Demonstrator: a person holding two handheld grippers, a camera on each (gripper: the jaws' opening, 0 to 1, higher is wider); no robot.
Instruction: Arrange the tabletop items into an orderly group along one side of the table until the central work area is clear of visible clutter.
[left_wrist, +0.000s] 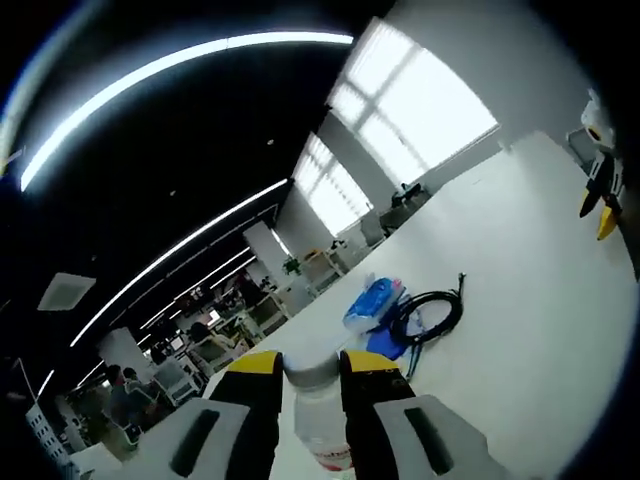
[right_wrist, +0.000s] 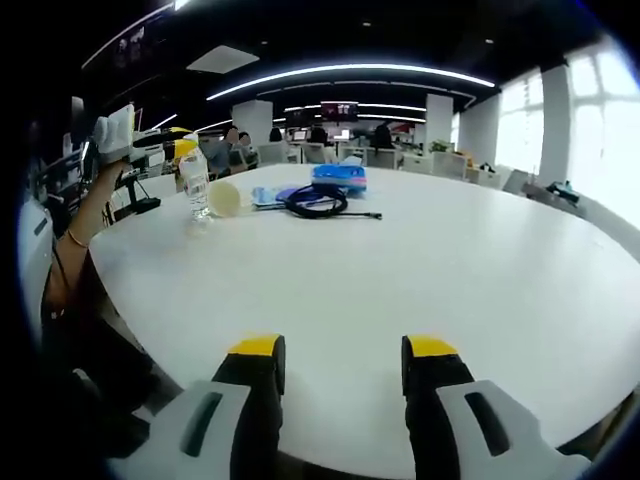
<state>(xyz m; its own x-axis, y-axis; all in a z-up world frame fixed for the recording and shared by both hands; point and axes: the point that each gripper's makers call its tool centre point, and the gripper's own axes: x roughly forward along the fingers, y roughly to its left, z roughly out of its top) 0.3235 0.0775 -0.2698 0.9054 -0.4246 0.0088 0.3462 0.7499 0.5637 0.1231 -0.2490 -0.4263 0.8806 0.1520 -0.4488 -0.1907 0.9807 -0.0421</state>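
Note:
My left gripper is shut on a clear plastic water bottle, whose cap sits between the yellow-tipped jaws. In the right gripper view that bottle stands upright at the table's far left edge with the left gripper on its top. Beyond it lie a blue tissue pack, a coiled black cable and a flat blue item. The right gripper view shows the pack, the cable and a pale yellow round thing beside the bottle. My right gripper is open over the near table edge.
The white round table has a wide bare stretch between my right gripper and the items. The right gripper shows at the far side of the table. A person's arm reaches along the left edge. Office desks and windows lie behind.

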